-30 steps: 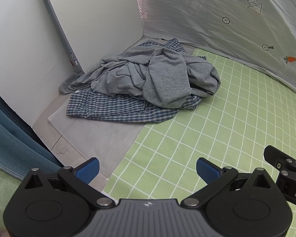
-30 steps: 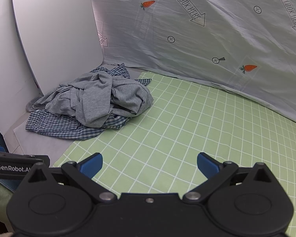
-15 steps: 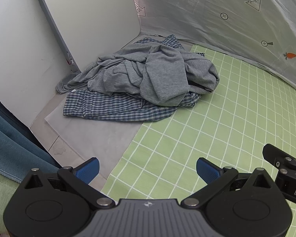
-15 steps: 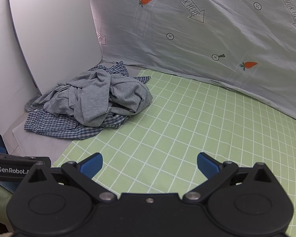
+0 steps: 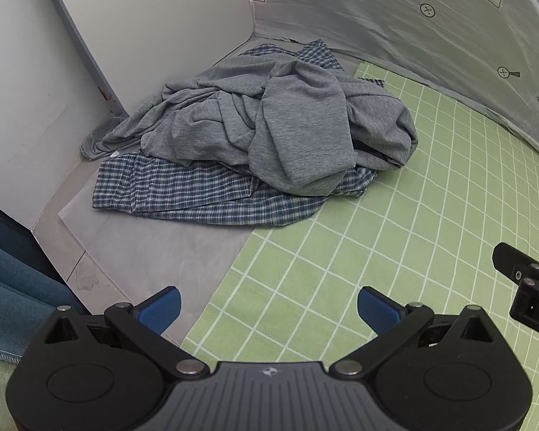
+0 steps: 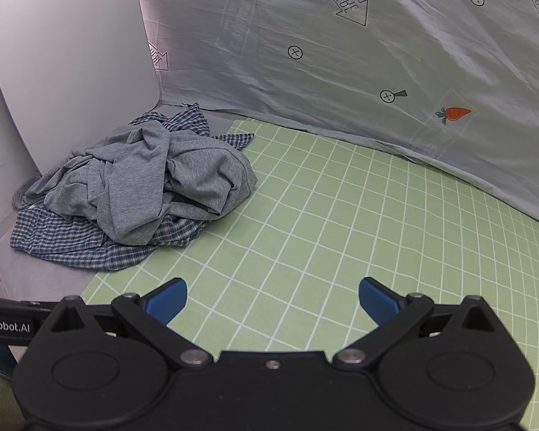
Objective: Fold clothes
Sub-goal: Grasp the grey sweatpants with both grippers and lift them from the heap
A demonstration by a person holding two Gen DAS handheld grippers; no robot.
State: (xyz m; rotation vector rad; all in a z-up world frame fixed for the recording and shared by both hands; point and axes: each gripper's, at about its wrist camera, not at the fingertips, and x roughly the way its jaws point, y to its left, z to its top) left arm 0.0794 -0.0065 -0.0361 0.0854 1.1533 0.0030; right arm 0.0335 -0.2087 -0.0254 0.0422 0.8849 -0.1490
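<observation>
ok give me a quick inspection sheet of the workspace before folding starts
surface: green grid mat over a grey sheet, mat bare in the middle
job's things: crumpled grey garment heaped on a blue plaid garment, in the far left corner, partly on the mat
clutter: nothing seen
grippers: left gripper and right gripper both with jaws wide apart, holding nothing, short of the pile
cables: nothing seen
surroundings: white panels at left, printed grey cloth backdrop behind, teal fabric at near left
</observation>
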